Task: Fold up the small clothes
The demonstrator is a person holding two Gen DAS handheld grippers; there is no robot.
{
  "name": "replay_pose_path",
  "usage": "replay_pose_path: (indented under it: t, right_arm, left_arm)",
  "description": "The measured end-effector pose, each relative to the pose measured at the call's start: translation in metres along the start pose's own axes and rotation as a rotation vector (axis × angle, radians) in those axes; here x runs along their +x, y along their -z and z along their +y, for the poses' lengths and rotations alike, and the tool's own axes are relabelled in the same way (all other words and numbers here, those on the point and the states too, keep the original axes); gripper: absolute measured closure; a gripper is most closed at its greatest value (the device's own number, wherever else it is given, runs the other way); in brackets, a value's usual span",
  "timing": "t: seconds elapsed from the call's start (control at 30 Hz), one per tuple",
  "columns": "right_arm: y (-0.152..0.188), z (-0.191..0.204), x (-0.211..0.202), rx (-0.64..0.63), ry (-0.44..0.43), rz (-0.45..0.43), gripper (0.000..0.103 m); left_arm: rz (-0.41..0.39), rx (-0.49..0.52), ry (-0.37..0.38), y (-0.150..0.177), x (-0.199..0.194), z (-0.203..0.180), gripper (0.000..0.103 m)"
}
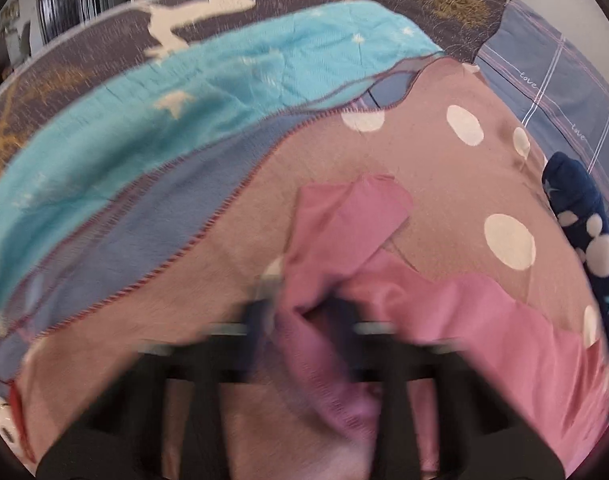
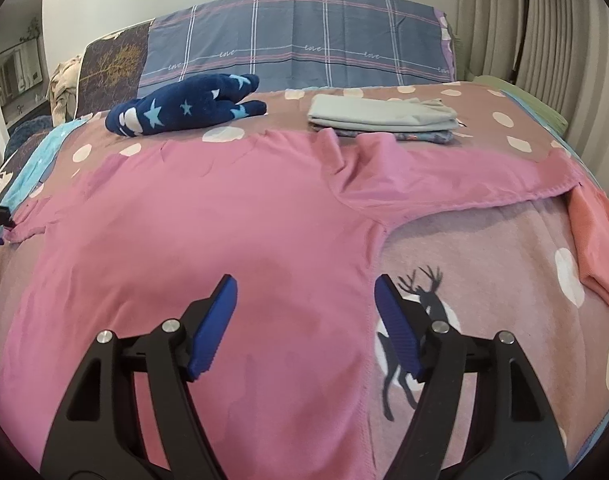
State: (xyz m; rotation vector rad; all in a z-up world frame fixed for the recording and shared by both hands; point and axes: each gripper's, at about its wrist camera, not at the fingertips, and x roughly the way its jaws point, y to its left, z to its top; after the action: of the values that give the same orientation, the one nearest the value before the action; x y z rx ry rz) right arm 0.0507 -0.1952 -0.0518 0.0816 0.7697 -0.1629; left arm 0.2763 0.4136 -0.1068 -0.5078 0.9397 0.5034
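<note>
Nearest in the right wrist view, the right gripper (image 2: 304, 320) is hovering with its blue pads (image 2: 214, 326) spread wide and holding nothing, poised over the body of the pink shirt (image 2: 208, 224), which is lying flat on the dotted pink blanket (image 2: 484, 248) with one sleeve stretching off to the right. In the left wrist view, blurred by motion, the left gripper (image 1: 304, 320) is sitting low over the blanket (image 1: 384, 152) with a bunched fold of the same pink shirt (image 1: 344, 216) pinched between its closed fingers; the cloth is trailing away to the right. Just beyond the shirt's far edge, a dark blue star-patterned garment (image 2: 184, 106) is lying crumpled on the blanket, and a stack of folded pale clothes (image 2: 384, 118) is resting to its right, apart from it. An orange garment (image 2: 596, 248) is lying at the right edge. Farther back, a plaid blue sheet (image 2: 304, 40) is covering the bed.
</note>
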Motion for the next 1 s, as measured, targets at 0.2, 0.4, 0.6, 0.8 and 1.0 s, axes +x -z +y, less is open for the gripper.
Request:
replay_pose_path:
  t: [0.2, 0.4, 0.6, 0.8, 1.0]
  right_arm:
    - [-0.008, 0.002, 0.014, -0.038, 0.009, 0.002, 0.029]
    - [-0.024, 0.001, 0.022, -0.029, -0.041, -0.017, 0.029]
    - [-0.022, -0.01, 0.018, -0.027, -0.048, -0.036, 0.027]
    - [-0.02, -0.035, 0.027, 0.028, -0.105, 0.038, 0.027]
    - [-0.043, -0.035, 0.046, 0.08, -0.396, 0.092, 0.046]
  left_arm:
    - [-0.13, 0.114, 0.193, 0.011, -0.067, -0.056, 0.097]
    - [-0.239, 0.481, 0.559, 0.092, -0.179, -0.183, 0.096]
    - [-0.203, 0.826, 0.671, 0.223, -0.196, -0.256, 0.059]
    - [-0.208, 0.902, 0.491, 0.254, -0.161, -0.233, 0.055]
    - [-0.283, 0.889, 0.263, 0.222, -0.134, -0.177, 0.044]
